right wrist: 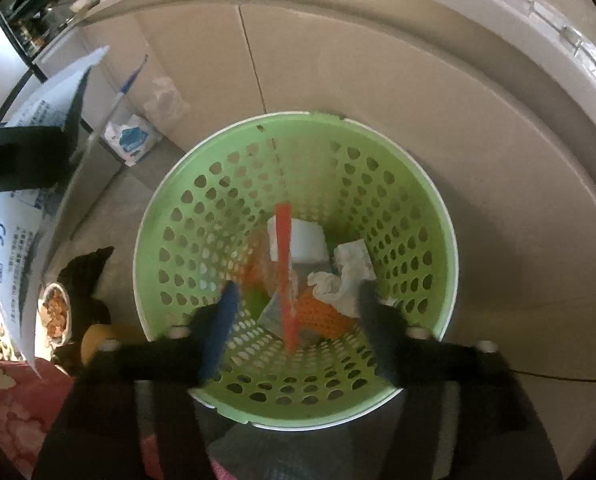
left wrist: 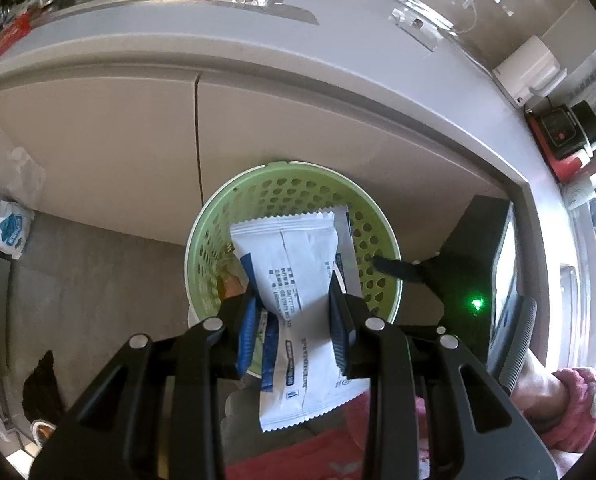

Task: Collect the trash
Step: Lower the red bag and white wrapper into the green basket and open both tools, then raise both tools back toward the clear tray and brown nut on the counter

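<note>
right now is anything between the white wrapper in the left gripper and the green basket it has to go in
Nothing visible blocks it. The left gripper holds the white wrapper above the open mouth of the green basket. The right gripper hangs open over the same basket, off to the side of the wrapper's way down.

We note a beige two-door cabinet front [left wrist: 137,152], grey curved countertop [left wrist: 257,52], white wall-mounted box [left wrist: 526,68], white-and-blue plastic bag on the floor [right wrist: 131,138], small bowl of brown pieces [right wrist: 55,314].

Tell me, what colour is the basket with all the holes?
Light green. The basket shows best in the right wrist view.
</note>
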`<state>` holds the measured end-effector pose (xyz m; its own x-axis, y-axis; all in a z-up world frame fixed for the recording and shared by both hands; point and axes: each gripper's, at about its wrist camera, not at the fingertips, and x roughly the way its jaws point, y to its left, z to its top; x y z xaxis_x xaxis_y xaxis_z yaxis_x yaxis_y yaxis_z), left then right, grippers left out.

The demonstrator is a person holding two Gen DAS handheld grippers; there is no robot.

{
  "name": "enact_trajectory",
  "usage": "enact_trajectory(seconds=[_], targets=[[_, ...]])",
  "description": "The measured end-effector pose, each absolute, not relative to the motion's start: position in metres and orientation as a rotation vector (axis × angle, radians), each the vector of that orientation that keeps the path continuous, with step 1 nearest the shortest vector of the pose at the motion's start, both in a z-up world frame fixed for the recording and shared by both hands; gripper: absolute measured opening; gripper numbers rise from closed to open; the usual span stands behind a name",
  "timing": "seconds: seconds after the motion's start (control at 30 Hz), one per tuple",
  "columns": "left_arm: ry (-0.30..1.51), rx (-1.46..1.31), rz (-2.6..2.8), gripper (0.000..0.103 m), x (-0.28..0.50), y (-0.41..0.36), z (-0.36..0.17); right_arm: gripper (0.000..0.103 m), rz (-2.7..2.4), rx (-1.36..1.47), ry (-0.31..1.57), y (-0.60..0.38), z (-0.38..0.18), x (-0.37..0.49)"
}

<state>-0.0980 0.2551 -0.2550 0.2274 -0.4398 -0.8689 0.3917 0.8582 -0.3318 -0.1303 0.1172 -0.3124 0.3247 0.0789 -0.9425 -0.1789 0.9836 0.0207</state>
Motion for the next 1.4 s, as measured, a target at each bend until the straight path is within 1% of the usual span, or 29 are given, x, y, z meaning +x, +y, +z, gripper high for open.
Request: enact_trajectory(seconds=[0.03,0.07,0.13,0.27,0.3,0.4,0.57,0.67,0.7,0.73,0.77,0.87,0.93,1.13,1.27,1.4], targets=[[1.212,-0.047,-0.572,0.029,-0.098,0.256,-0.256,0.076,0.171,-0.1,1.22,0.118,-0.311,-0.132],[1.211,-0.048,-0.569,0.029,-0.097,0.256,-0.256,0.078,0.176,-0.112,1.213,0.118,-0.308,-0.132],[1.212,-0.053,-0.571,0.029,-0.094,0.255,-0.256,0.085,0.175,-0.12,1.208,0.116,-0.304,-0.134],[1.211,-0.052,-0.585,0.03,-0.09,0.253,-0.257,0.092,0.152,-0.123,1.192,0.106,-0.29,-0.138],[1.211,-0.05,-0.592,0.032,-0.089,0.251,-0.257,0.095,0.141,-0.127,1.186,0.101,-0.285,-0.14],[1.214,-0.03,-0.619,0.038,-0.089,0.245,-0.261,0.101,0.085,-0.132,1.14,0.083,-0.263,-0.149],[1.258,0.017,-0.668,0.043,-0.084,0.22,-0.28,0.101,-0.006,-0.064,1.075,0.041,-0.22,-0.164],[1.3,0.025,-0.688,0.057,-0.079,0.206,-0.295,0.101,-0.056,-0.026,1.045,0.02,-0.204,-0.17],[1.31,0.026,-0.688,0.065,-0.077,0.202,-0.298,0.101,-0.066,-0.014,1.04,0.015,-0.2,-0.171],[1.317,0.026,-0.682,0.069,-0.075,0.199,-0.3,0.101,-0.074,-0.004,1.035,0.01,-0.196,-0.172],[1.317,0.024,-0.682,0.07,-0.074,0.197,-0.3,0.101,-0.088,0.012,1.025,0.004,-0.191,-0.173],[1.289,0.033,-0.681,0.079,-0.071,0.19,-0.29,0.101,-0.115,0.045,0.999,-0.006,-0.185,-0.171],[1.257,0.043,-0.669,0.086,-0.07,0.186,-0.279,0.101,-0.125,0.061,0.986,-0.014,-0.178,-0.171],[1.139,0.006,-0.656,0.095,-0.056,0.173,-0.217,0.101,-0.133,0.078,0.898,-0.036,-0.147,-0.162],[1.056,-0.013,-0.67,0.095,-0.039,0.161,-0.176,0.101,-0.134,0.072,0.831,-0.059,-0.123,-0.147],[1.01,0.0,-0.667,0.095,-0.011,0.129,-0.151,0.101,-0.133,0.103,0.782,-0.098,-0.109,-0.119]])
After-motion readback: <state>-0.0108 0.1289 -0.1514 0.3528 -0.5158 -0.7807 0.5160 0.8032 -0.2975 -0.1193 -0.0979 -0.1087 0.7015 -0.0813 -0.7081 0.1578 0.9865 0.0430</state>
